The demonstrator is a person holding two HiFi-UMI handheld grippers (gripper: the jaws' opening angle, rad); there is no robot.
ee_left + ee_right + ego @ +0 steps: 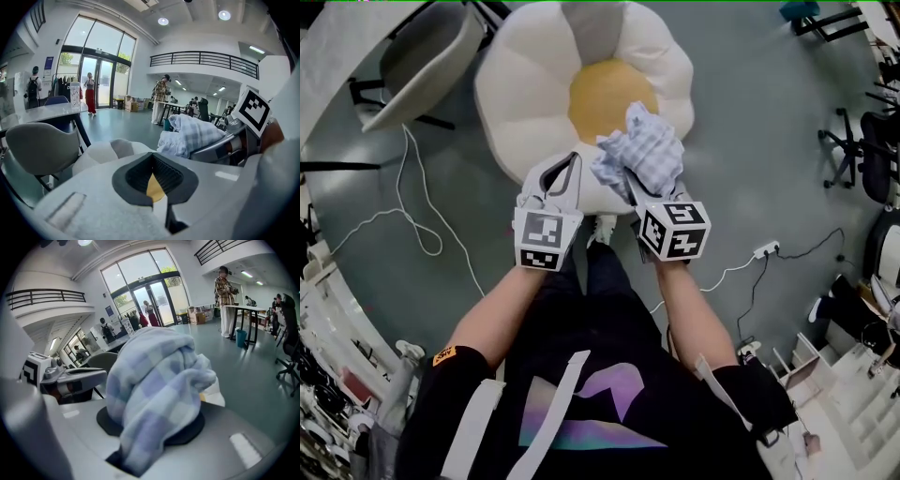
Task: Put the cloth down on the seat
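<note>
The seat (pixel 534 84) is a white flower-shaped cushion with a yellow centre (pixel 600 94), and it lies on the floor ahead of me. My right gripper (pixel 628 178) is shut on a bunched blue-and-white checked cloth (pixel 642 155), held over the seat's near right petals. In the right gripper view the cloth (pixel 154 390) fills the space between the jaws and hides the pads. My left gripper (pixel 574 161) hovers beside it over the seat's near edge, shut and empty. In the left gripper view the cloth (pixel 190 133) sits to the right, with the seat (pixel 108 150) below.
A grey chair (pixel 422 52) stands left of the seat by a long table. A white cable (pixel 422 234) loops over the floor at left, and a power strip (pixel 766 250) lies at right. Office chairs (pixel 862 150) stand at far right. People stand far off by the glass doors.
</note>
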